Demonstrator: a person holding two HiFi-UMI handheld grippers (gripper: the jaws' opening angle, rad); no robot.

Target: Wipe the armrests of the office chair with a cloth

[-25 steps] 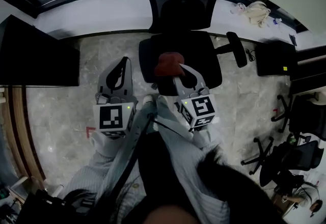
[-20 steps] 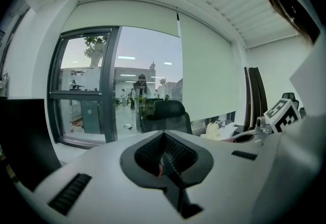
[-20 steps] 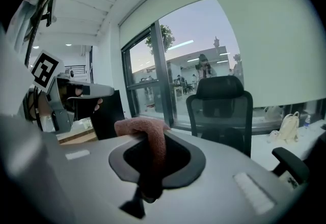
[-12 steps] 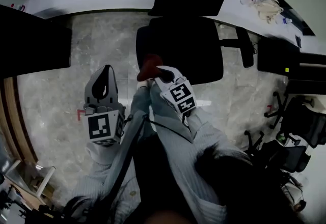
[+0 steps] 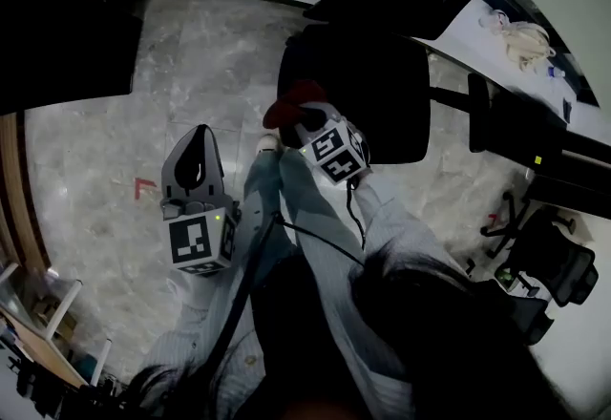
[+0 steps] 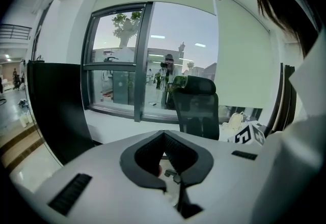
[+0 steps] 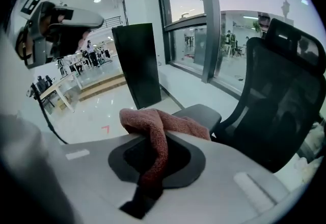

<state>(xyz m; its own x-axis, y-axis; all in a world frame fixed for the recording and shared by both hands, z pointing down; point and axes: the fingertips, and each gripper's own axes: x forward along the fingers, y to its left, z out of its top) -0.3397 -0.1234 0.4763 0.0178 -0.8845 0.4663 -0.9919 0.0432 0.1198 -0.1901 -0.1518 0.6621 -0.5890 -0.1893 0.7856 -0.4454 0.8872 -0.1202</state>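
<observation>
while you stand over the office chair [image 7: 275,95], the holdings read as follows.

item, right claw [image 5: 306,120]: clamped on the cloth [image 7: 153,129], a red-brown knitted rag. one fold is pinched between the jaws and the rest flops forward over their tips. in the head view it sits at centre frame, over the left edge of the seat [image 5: 377,94].

item, left claw [image 6: 163,135]: jaws together at the tips, nothing between them. it hangs at lower left of the head view, over bare floor [image 5: 181,46], apart from the chair.

item, near armrest [image 7: 201,114]: a grey pad just beyond the cloth in the right gripper view, centre frame, a little right of the jaw line. you cannot tell whether the cloth touches it; it looks close but apart. in the head view this pad is hidden under cloth and claw.

item, far armrest [image 5: 478,113]: at right of the head view, across the seat, its long axis running up and down the frame, parallel to the seat's side.

judgement: the cloth looks not yet down on either pad. your right claw is by far the nearer to the near armrest, which lies straight ahead of it. lower the cloth onto the pad and stroke along its length. the far armrest will need a reach across the seat.
</observation>
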